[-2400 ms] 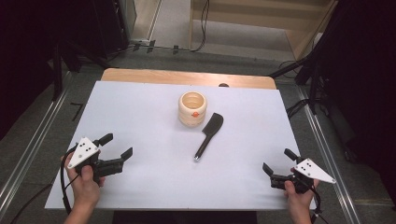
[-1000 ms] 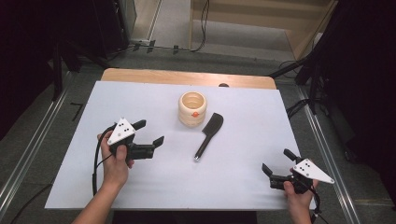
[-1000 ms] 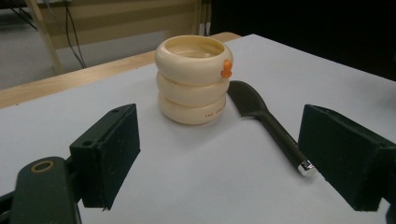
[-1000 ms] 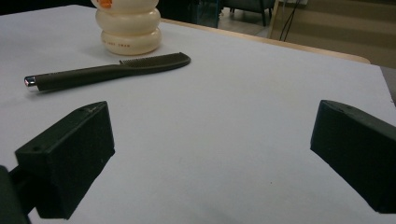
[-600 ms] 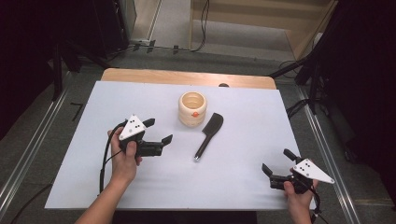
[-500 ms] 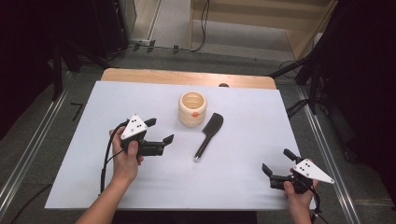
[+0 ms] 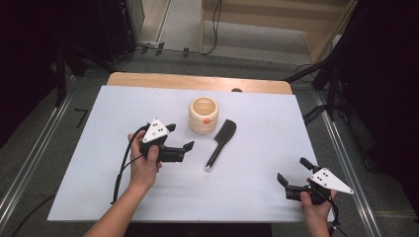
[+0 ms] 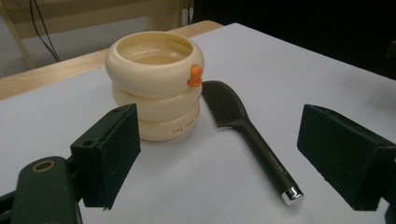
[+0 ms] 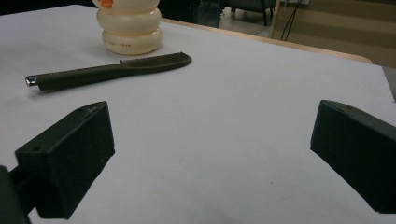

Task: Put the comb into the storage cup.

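A: what's the setup? 
B: white sheet (image 7: 123, 108) over a wood table (image 7: 148, 80), dark room, cables on the floor.

A: grippers? 
B: left gripper (image 7: 180, 143) wide open w/ nothing in it, black spatula (image 7: 220, 142) just ahead, cream pot (image 7: 203, 114) beside it. right gripper (image 7: 292, 177) open too, well apart.
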{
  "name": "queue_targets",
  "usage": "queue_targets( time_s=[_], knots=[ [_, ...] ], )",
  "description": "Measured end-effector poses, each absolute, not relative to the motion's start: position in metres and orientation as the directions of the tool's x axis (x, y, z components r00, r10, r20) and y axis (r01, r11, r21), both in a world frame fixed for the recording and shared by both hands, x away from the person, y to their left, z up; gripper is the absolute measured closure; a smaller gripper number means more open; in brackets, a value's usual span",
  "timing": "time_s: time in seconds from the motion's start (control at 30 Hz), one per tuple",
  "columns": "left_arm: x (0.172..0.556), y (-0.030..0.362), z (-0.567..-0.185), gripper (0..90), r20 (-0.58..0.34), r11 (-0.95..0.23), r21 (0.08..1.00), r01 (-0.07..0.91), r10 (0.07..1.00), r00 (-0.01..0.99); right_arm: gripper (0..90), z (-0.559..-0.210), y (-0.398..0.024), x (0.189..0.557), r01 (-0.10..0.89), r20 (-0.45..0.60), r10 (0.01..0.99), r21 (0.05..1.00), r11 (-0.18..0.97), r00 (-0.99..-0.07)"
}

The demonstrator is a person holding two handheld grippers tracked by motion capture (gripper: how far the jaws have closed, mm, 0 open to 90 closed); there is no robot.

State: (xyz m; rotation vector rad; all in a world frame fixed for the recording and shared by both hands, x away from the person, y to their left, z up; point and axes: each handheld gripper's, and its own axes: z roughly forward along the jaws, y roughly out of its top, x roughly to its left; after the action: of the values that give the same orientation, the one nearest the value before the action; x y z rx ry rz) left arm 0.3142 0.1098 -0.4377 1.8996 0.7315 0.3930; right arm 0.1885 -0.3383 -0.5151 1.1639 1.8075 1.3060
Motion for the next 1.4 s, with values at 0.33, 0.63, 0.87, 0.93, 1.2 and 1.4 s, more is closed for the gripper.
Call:
queue_targets(
  time_s=[0.33,0.63,0.87,0.93,1.2,1.4],
  knots=[
    [0.321,0.095,-0.44,13.4,-0.074,-0.314,0.883,0.349,0.642,0.764,0.0,-0.515,-0.338,0.189,0.297,0.015,0.906,0.947,0.124,-0.424],
    [0.324,0.084,-0.442,13.5,-0.074,-0.336,0.871,0.358,0.631,0.772,0.0,-0.515,-0.339,0.189,0.296,0.013,0.905,0.947,0.126,-0.425],
    [0.327,0.074,-0.445,13.5,-0.076,-0.354,0.86,0.368,0.624,0.778,0.0,-0.515,-0.339,0.189,0.297,0.012,0.905,0.947,0.127,-0.426],
    [0.327,0.071,-0.446,14.2,-0.069,-0.363,0.857,0.366,0.623,0.779,0.0,-0.515,-0.339,0.189,0.296,0.013,0.905,0.947,0.126,-0.426],
    [0.33,0.058,-0.448,14.2,-0.073,-0.391,0.837,0.382,0.612,0.787,0.0,-0.515,-0.339,0.189,0.296,0.013,0.906,0.947,0.125,-0.424],
    [0.335,0.047,-0.454,15.9,-0.095,-0.416,0.802,0.428,0.619,0.779,0.0,-0.516,-0.339,0.189,0.297,0.013,0.905,0.946,0.126,-0.425]
  ],
)
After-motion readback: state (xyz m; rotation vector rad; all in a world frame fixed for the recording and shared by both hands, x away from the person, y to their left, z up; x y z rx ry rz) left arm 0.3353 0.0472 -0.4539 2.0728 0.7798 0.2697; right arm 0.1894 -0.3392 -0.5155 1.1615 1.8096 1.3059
